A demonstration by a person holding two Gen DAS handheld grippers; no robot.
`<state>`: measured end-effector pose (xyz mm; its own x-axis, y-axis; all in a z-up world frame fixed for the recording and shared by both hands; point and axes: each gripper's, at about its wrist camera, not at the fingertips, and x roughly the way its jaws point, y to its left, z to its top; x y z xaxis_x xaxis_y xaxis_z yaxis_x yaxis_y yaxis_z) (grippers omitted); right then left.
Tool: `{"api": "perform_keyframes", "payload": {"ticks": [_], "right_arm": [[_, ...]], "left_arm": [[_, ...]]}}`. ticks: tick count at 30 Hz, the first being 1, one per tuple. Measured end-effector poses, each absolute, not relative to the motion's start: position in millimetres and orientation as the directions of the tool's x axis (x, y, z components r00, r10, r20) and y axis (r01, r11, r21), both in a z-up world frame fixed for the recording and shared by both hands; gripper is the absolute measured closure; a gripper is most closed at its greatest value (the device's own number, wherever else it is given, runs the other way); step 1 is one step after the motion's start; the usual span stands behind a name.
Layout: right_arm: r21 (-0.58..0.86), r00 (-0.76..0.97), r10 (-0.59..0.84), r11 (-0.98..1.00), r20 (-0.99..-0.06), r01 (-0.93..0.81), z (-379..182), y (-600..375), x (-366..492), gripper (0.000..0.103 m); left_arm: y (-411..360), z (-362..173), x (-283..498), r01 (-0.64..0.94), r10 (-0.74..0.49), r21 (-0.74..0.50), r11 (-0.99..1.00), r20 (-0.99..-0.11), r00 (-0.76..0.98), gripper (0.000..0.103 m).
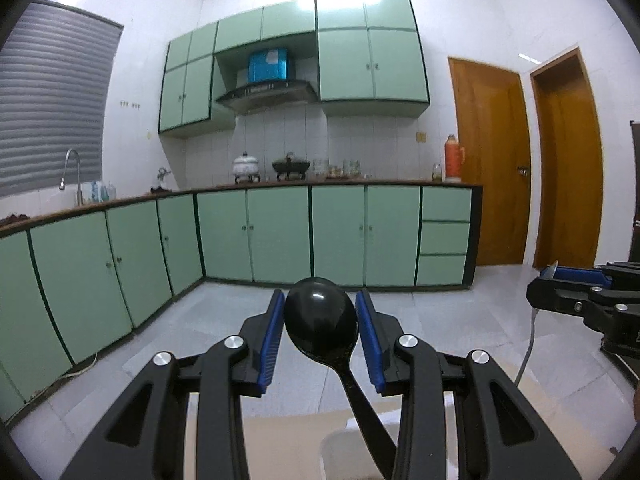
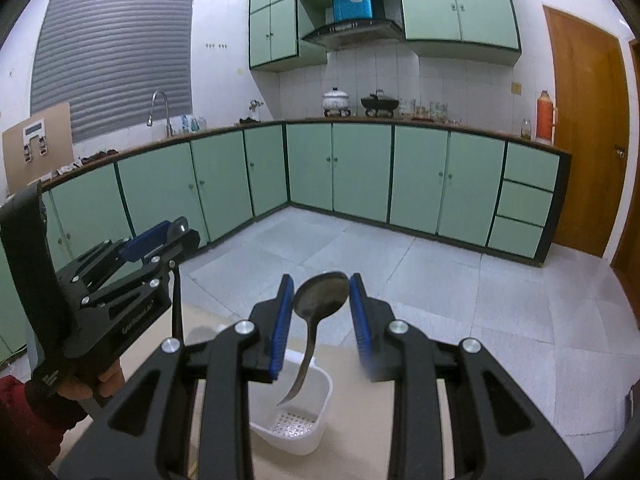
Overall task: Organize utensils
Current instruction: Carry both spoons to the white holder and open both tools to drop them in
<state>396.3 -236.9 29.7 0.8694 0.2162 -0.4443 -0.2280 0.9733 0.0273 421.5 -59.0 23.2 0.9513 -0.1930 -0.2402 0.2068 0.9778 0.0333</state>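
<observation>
My left gripper [image 1: 320, 320] is shut on a black plastic spoon [image 1: 322, 326], bowl up between the blue pads, handle hanging down toward a white holder [image 1: 340, 446] at the view's bottom. My right gripper [image 2: 320, 308] is shut on a metal spoon [image 2: 320, 294], bowl up, its handle hanging down over a white plastic utensil holder [image 2: 308, 416] with a perforated bottom. The left gripper also shows in the right wrist view [image 2: 160, 244], held by a hand at the left. The right gripper shows at the right edge of the left wrist view [image 1: 560, 284].
The holder stands on a beige tabletop [image 2: 360, 456]. Beyond is a tiled floor [image 2: 400, 264], green base cabinets [image 2: 360, 168] with pots on the counter, a sink tap [image 2: 160, 108] at left and wooden doors [image 1: 492, 160] at right.
</observation>
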Motion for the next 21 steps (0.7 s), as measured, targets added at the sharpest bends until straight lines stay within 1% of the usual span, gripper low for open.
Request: {"api": "perform_keyframes", "payload": {"ticks": [2, 7, 8, 9, 10, 12, 13, 16, 17, 21], "right_arm": [[0.04, 0.855, 0.22, 0.973, -0.47, -0.229, 18.8, -235.5, 403.3, 0.076], [0.069, 0.816, 0.242, 0.968, -0.525, -0.242, -3.2, -228.9, 408.7, 0.075], [0.073, 0.809, 0.246, 0.967, -0.535, -0.246, -6.2, -227.9, 408.7, 0.074], [0.077, 0.807, 0.248, 0.966, -0.537, -0.246, -7.9, -227.0, 407.5, 0.074], [0.079, 0.805, 0.25, 0.966, -0.538, -0.247, -8.6, -226.3, 405.9, 0.073], [0.08, 0.807, 0.248, 0.966, -0.536, -0.244, -8.2, -225.4, 403.0, 0.066], [0.081, 0.812, 0.245, 0.968, -0.53, -0.239, -6.4, -226.3, 399.3, 0.065], [0.083, 0.828, 0.233, 0.972, -0.511, -0.222, -0.6, -231.8, 384.3, 0.056], [0.084, 0.834, 0.225, 0.974, -0.503, -0.212, 1.4, -234.6, 377.7, 0.051], [0.081, 0.853, 0.191, 0.981, -0.485, -0.174, 0.4, -245.7, 345.0, 0.031]], "left_arm": [[-59.0, 10.2, 428.5, 0.211, -0.196, 0.026, 0.977, -0.279, 0.94, 0.067], [-62.5, -11.5, 429.7, 0.23, -0.201, 0.048, 0.972, -0.332, 0.922, 0.066], [-63.4, -15.0, 429.2, 0.234, -0.203, 0.05, 0.971, -0.344, 0.917, 0.064], [-63.2, -16.0, 429.2, 0.237, -0.205, 0.049, 0.97, -0.349, 0.915, 0.058], [-62.8, -16.6, 428.5, 0.237, -0.206, 0.048, 0.97, -0.351, 0.913, 0.055], [-61.3, -15.7, 425.1, 0.236, -0.204, 0.049, 0.971, -0.353, 0.913, 0.053], [-60.5, -14.1, 423.1, 0.235, -0.204, 0.045, 0.971, -0.354, 0.913, 0.053], [-55.2, -6.1, 413.2, 0.226, -0.2, 0.03, 0.974, -0.358, 0.912, 0.049], [-53.2, -4.5, 408.3, 0.225, -0.2, 0.027, 0.974, -0.36, 0.911, 0.048], [-45.0, 0.4, 377.5, 0.215, -0.186, 0.034, 0.976, -0.376, 0.908, 0.038]]}}
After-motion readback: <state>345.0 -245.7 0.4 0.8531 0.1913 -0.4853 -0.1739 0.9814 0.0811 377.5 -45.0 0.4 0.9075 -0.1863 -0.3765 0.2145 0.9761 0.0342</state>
